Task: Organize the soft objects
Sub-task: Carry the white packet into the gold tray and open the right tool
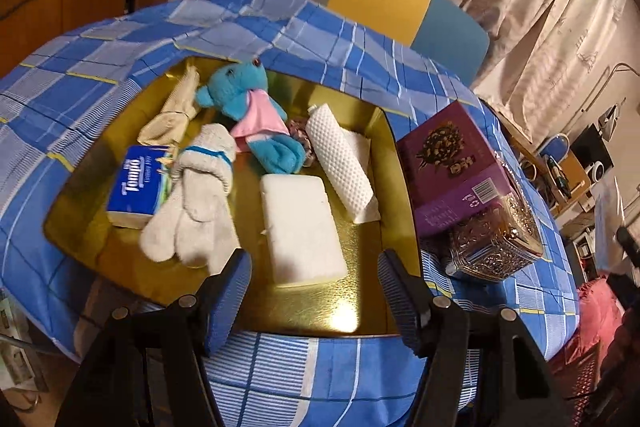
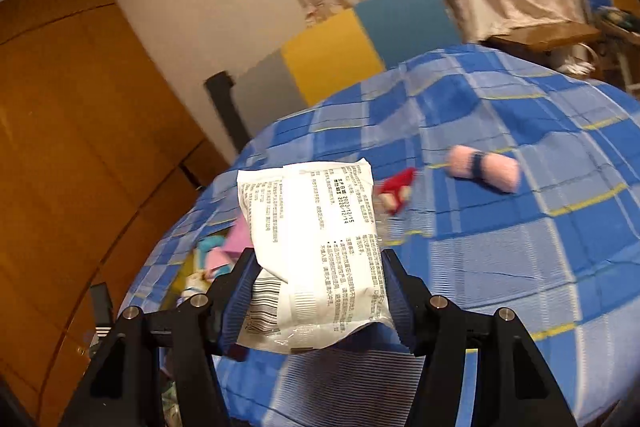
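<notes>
**tray mostly filled, a few soft bits left out on the cloth**

most of the sorting looks done. in the gold tray point(image 1: 360, 311) a blue plush toy point(image 1: 248, 107), a pair of white socks point(image 1: 196, 211), a white sponge block point(image 1: 302, 227), a rolled dimpled cloth point(image 1: 340, 159), a beige cloth point(image 1: 172, 115) and a tissue pack point(image 1: 138, 183) are already laid together. the left tool point(image 1: 314, 291) is held apart with nothing in it, hovering over the tray's near edge.

the right tool point(image 2: 316, 291) is clamped on a white packet point(image 2: 312, 247), carried above the checked blue cloth point(image 2: 520, 247) on the desk. still lying out there: a pink roll point(image 2: 484, 167) with a dark band and a small red item point(image 2: 396, 191), blurred. so roughly three things are judged left.

writing: "tempo" can be read on the tissue pack. the packet shows a barcode, chinese print too small to read, and dates that look like 2023/12/15 and 2026/12/14. a purple box point(image 1: 452, 163) beside the tray has a barcode too.
</notes>
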Demonstrator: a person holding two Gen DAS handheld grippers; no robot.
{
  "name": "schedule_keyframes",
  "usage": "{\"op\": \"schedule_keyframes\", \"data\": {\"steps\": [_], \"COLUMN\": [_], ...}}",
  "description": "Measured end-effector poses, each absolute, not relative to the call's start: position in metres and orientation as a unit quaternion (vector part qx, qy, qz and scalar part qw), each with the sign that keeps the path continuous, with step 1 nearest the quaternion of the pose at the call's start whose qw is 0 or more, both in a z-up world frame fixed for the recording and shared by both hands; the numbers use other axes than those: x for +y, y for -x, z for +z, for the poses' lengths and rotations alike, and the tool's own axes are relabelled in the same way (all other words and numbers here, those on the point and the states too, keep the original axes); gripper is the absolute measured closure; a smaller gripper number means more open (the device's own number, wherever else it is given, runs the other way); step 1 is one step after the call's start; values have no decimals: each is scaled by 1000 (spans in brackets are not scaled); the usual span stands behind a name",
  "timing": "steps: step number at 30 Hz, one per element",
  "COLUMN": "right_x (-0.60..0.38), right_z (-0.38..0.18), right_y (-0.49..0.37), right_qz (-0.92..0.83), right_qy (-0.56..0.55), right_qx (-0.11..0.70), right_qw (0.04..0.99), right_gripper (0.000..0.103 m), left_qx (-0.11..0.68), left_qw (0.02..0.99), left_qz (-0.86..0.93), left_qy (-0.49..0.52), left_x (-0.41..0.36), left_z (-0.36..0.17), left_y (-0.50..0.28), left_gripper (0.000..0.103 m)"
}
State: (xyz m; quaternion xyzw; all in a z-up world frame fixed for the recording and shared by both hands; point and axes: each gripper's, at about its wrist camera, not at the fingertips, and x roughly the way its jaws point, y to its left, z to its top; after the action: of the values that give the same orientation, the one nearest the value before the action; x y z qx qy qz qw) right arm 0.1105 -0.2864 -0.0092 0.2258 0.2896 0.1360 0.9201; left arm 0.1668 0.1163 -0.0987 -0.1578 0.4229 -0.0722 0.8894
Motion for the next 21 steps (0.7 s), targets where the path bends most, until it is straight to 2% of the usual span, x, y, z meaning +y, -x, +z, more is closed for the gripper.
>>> {"op": "schedule_keyframes", "data": {"steps": [10,21], "right_x": [-176,-72], "right_z": [-1,-37], "right_y": [-141,-189], "right_qz": [229,261], "right_qy": [-175,-145], "right_qx": [320,379], "right_qw": [903,876], "right_gripper": [41,41], "left_qx": [393,383], "left_qw": [905,907], "left_qz": [-51,-29], "left_qy": [154,173], "left_x": [132,155], "left_z": [-94,-99], "left_y": [-141,-125], "left_gripper": [37,37]}}
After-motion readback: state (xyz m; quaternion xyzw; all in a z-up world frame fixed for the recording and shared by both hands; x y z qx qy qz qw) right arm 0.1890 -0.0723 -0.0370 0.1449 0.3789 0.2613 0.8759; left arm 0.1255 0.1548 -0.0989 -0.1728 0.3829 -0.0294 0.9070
